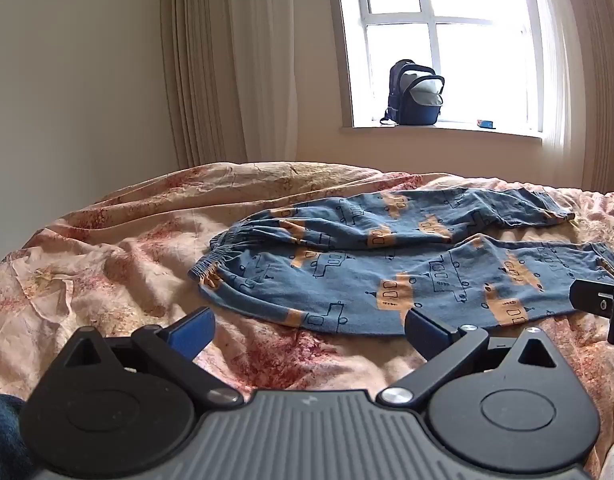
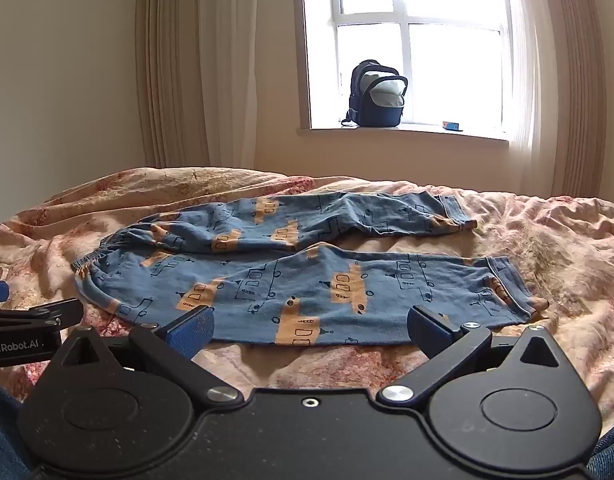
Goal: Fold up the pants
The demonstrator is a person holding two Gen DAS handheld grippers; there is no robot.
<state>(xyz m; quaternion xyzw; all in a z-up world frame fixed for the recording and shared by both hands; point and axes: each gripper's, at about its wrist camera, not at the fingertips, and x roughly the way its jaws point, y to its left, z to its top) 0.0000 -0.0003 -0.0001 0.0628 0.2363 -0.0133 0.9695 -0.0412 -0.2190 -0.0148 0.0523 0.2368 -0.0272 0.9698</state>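
Blue pants (image 1: 387,276) with an orange and black vehicle print lie spread flat on the bed, waistband to the left, both legs running right and slightly apart. They also show in the right wrist view (image 2: 299,280). My left gripper (image 1: 307,328) is open and empty, just short of the near edge of the pants by the waist end. My right gripper (image 2: 307,328) is open and empty, just short of the near leg's lower edge. Part of the right gripper shows at the right edge of the left wrist view (image 1: 603,304).
The bed is covered by a wrinkled pink floral sheet (image 1: 119,264). Behind it are beige curtains (image 1: 227,64) and a window with a dark backpack (image 1: 413,94) and a small blue box (image 1: 485,123) on the sill.
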